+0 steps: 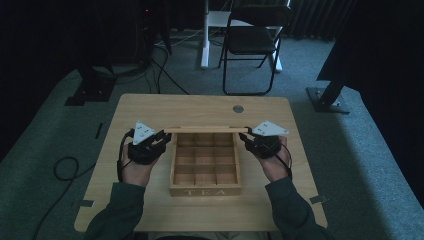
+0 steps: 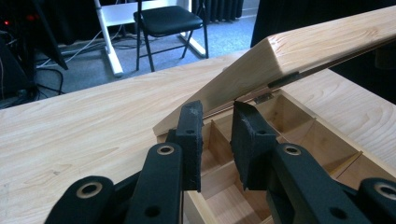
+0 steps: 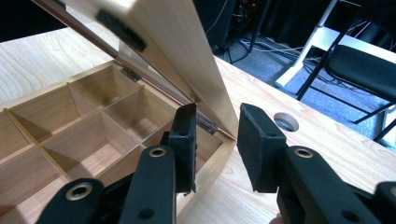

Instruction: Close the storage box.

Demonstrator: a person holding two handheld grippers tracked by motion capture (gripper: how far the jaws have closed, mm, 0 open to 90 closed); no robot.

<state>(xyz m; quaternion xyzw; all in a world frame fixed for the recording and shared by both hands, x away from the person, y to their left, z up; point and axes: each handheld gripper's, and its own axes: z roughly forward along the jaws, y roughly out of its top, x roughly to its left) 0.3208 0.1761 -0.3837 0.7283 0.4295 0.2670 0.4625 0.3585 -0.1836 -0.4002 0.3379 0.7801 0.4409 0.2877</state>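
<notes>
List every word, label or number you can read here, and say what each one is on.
"TEA": pale capital letters on the near front wall of the wooden box, read in the high view.
No other text is readable: the box's raised lid, its compartments and the table bear no lettering that I can see, and the grey plates on the left gripper and right gripper show only small dark dots.
</notes>
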